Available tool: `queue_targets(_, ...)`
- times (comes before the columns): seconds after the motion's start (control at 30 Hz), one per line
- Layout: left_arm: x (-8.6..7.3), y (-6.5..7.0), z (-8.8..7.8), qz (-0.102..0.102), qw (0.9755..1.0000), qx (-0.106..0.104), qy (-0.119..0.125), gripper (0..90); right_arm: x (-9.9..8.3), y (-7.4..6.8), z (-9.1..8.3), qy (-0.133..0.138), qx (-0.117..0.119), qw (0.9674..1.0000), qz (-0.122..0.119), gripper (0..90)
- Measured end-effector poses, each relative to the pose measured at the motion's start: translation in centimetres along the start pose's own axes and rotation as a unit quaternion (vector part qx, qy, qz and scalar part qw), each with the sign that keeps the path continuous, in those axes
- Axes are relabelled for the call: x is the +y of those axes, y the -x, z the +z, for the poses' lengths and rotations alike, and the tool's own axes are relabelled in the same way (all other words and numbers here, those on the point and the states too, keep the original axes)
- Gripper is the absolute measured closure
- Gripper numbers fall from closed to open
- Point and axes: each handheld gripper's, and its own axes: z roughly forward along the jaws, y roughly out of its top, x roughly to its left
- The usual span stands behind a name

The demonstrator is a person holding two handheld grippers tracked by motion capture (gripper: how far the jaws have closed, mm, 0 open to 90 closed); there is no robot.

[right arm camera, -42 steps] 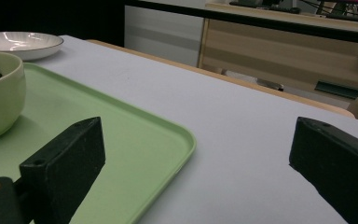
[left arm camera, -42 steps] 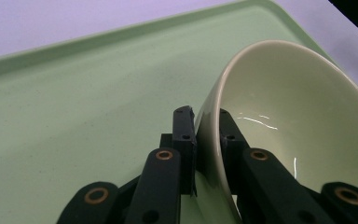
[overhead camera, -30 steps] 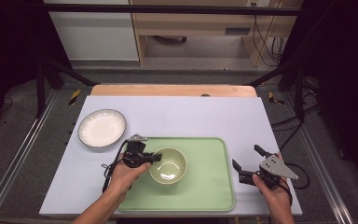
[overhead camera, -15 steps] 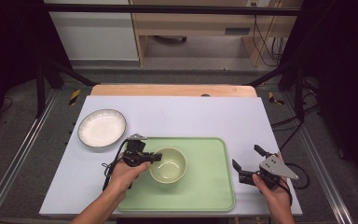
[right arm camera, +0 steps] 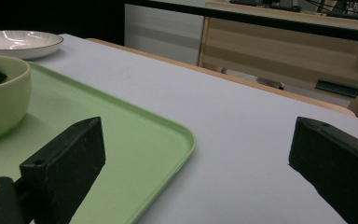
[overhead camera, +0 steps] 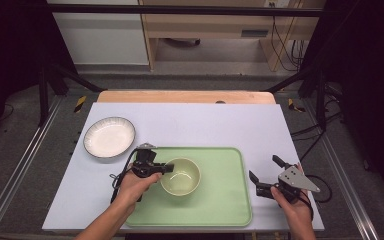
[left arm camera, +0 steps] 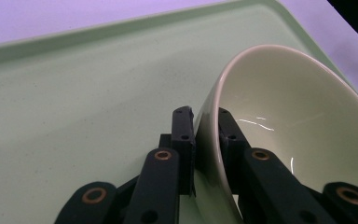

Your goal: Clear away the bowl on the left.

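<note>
Black fingers (left arm camera: 182, 140) of the left gripper (overhead camera: 166, 168) pinch the near wall of a pale green glazed ceramic bowl (overhead camera: 180, 176), one finger outside the wall and one inside, clamped tight on the rim. The grip on the thin wall looks chosen because the bowl is too wide to span whole; taking one edge lets a single hand lift or drag it. The bowl sits on the left half of a light green rectangular plastic tray (overhead camera: 220, 200), which lies on the near part of the pale lavender-covered bench (overhead camera: 205, 125). In the left gripper view the bowl appears tilted, though that may be the camera's own angle.

To the right, the right gripper (overhead camera: 266, 176) rests just beside the tray's right edge, its fingers (right arm camera: 65, 163) spread wide with nothing between them, seemingly waiting clear of the work. A white round shallow plate with a dark rim (overhead camera: 109, 137) sits on the bench beyond the tray's left corner, apart from the bowl, perhaps a place for it.

Against the earlier frames, nothing has visibly shifted: both hands, the bowl and the plate lie as before, and the left clamp is unchanged.
</note>
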Motion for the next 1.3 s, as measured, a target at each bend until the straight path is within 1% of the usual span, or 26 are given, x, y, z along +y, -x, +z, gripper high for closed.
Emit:
queue_targets(0.47,0.0,0.0,0.0,0.008,1.0000,-0.001,0.004,79.9,0.0,0.0,0.0,-0.002,0.000,1.0000,0.000,3.8)
queue_targets(0.5,0.0,0.0,-0.1,0.009,0.9999,-0.004,0.008,78.5,0.0,0.0,0.0,-0.001,0.000,1.0000,0.000,3.8)
queue_targets(0.57,0.0,0.0,-0.2,0.016,0.9998,-0.004,0.007,74.1,0.0,0.0,0.0,-0.001,0.000,1.0000,0.000,3.8)
queue_targets(0.63,-0.1,0.1,-0.4,0.029,0.9996,-0.002,0.008,67.4,0.0,0.0,0.0,-0.003,0.001,1.0000,0.000,3.8)
queue_targets(0.7,-0.2,0.2,-0.5,0.038,0.9992,0.004,0.011,61.8,0.0,0.0,0.0,-0.002,0.001,1.0000,0.000,3.8)
queue_targets(0.73,-0.2,0.2,-0.6,0.050,0.9986,0.009,0.013,58.7,0.0,-0.1,0.0,-0.002,0.001,1.0000,-0.001,3.9)
queue_targets(0.77,-0.2,0.3,-0.6,0.053,0.9984,0.013,0.015,53.6,0.0,-0.1,0.0,-0.002,0.001,1.0000,-0.001,3.8)
queue_targets(0.8,-0.2,0.3,-0.7,0.057,0.9981,0.018,0.018,50.5,0.0,-0.1,0.0,-0.002,0.001,1.0000,-0.001,3.8)
queue_targets(0.87,-0.3,0.4,-1.1,0.062,0.9972,0.031,0.029,43.3,0.0,-0.1,0.0,-0.002,0.001,1.0000,-0.001,3.9)
queue_targets(0.97,-0.3,0.4,-1.7,0.070,0.9955,0.038,0.052,34.0,0.0,-0.1,0.0,-0.003,0.000,1.0000,-0.001,3.8)
queue_targets(1.0,-0.4,0.4,-1.8,0.073,0.9948,0.040,0.058,31.3,0.0,0.0,0.0,-0.002,0.000,1.0000,-0.001,3.8)
queue_targets(1.07,-0.5,0.5,-1.9,0.085,0.9939,0.032,0.063,26.6,0.0,-0.1,0.0,-0.002,0.001,1.0000,-0.001,3.8)
queue_targets(1.17,-0.8,1.0,-1.9,0.116,0.9906,0.032,0.064,21.0,0.0,-0.1,0.0,-0.002,0.001,1.0000,-0.001,3.8)
queue_targets(1.2,-0.9,1.1,-1.9,0.130,0.9890,0.033,0.061,18.8,0.0,-0.1,0.0,-0.002,0.002,1.0000,-0.001,3.8)
queue_targets(1.27,-1.0,1.6,-1.8,0.149,0.9858,0.038,0.066,16.0,0.0,-0.1,0.0,-0.002,0.002,1.0000,-0.001,3.8)
queue_targets(1.3,-1.1,1.8,-1.8,0.155,0.9845,0.043,0.071,15.5,0.0,-0.1,0.0,-0.002,0.002,1.0000,-0.001,3.8)
